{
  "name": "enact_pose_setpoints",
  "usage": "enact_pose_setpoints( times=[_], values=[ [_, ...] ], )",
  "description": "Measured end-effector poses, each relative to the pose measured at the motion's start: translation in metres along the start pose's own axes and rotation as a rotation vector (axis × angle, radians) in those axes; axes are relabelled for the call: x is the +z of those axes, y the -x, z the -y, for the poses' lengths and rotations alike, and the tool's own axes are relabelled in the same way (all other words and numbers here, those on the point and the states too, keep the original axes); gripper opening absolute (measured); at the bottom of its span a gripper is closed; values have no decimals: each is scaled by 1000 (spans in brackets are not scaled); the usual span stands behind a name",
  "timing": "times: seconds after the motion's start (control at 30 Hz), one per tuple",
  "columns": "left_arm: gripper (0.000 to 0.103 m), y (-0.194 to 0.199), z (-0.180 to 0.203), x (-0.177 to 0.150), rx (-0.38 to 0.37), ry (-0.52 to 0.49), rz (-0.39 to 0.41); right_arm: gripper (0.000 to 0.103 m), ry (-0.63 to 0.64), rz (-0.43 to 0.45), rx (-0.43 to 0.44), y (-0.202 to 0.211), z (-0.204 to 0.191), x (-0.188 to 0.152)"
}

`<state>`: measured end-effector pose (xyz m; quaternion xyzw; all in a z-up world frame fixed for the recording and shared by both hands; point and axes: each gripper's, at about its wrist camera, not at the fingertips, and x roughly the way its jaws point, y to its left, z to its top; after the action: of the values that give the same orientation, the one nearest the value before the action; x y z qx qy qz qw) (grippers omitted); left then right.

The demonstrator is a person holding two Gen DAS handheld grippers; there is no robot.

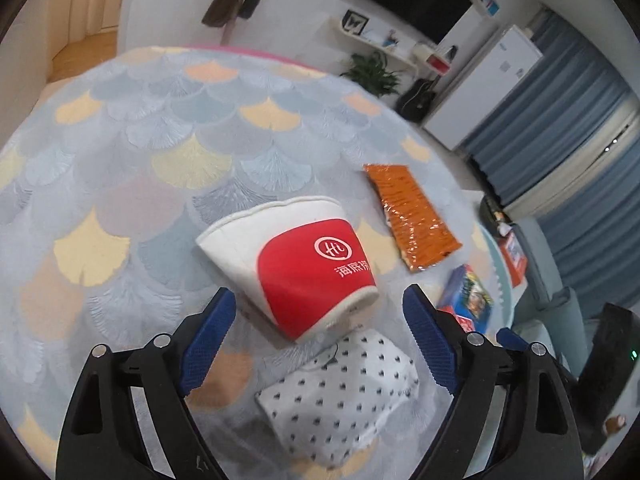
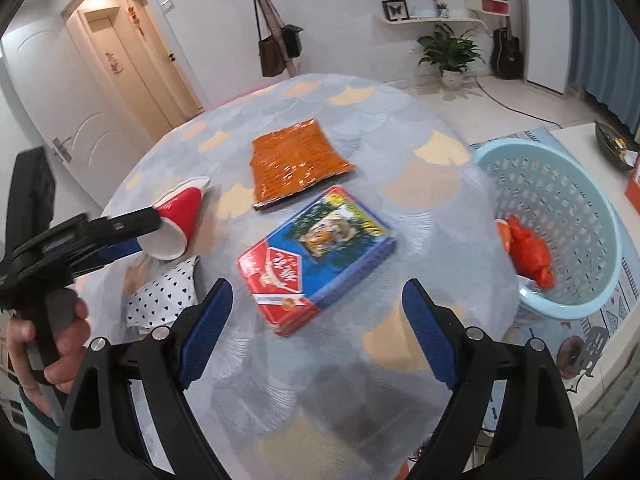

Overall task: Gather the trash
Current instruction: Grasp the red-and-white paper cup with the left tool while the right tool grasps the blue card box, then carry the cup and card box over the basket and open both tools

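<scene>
A red and white paper cup (image 1: 296,268) lies on its side on the round table (image 1: 120,160); it also shows in the right wrist view (image 2: 176,224). My left gripper (image 1: 318,312) is open, its blue fingers either side of the cup's base end, just short of it. A white dotted pouch (image 1: 340,396) lies below the cup. An orange wrapper (image 1: 412,216) and a blue and red box (image 2: 316,256) lie on the table. My right gripper (image 2: 318,308) is open and empty, just short of the box.
A light blue basket (image 2: 560,216) stands beside the table on the right with orange trash (image 2: 528,248) in it. A plant, a guitar and shelves are by the far wall. The table edge curves close on all sides.
</scene>
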<state>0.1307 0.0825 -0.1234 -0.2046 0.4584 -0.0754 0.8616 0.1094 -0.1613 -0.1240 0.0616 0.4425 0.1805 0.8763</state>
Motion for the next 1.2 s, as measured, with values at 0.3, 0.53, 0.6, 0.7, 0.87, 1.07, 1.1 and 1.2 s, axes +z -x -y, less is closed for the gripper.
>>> enact_pose_setpoints(
  times=[0.3,0.53,0.6,0.7,0.87,1.07,1.1,1.2],
  values=[
    [85,-34,30,13,237,-118,3,82,-19,-25,54,-18,0,7],
    [74,-24,27,11,284,-139,54,83,-47,-14,37,-29,-5,19],
    [74,-16,23,10,266,-114,80,83,-62,-12,20,-33,-7,24],
    [74,-5,19,13,254,-102,114,84,-72,-9,-9,-39,-12,28],
    [74,16,16,12,217,-92,170,84,3,13,-145,-49,-35,24],
    [74,34,23,9,191,-127,203,63,32,27,-170,-44,-39,16],
    [74,36,27,8,176,-129,210,62,30,26,-157,-41,-38,15],
    [74,42,29,10,66,-110,183,62,27,67,-118,-22,-34,15]
  ],
)
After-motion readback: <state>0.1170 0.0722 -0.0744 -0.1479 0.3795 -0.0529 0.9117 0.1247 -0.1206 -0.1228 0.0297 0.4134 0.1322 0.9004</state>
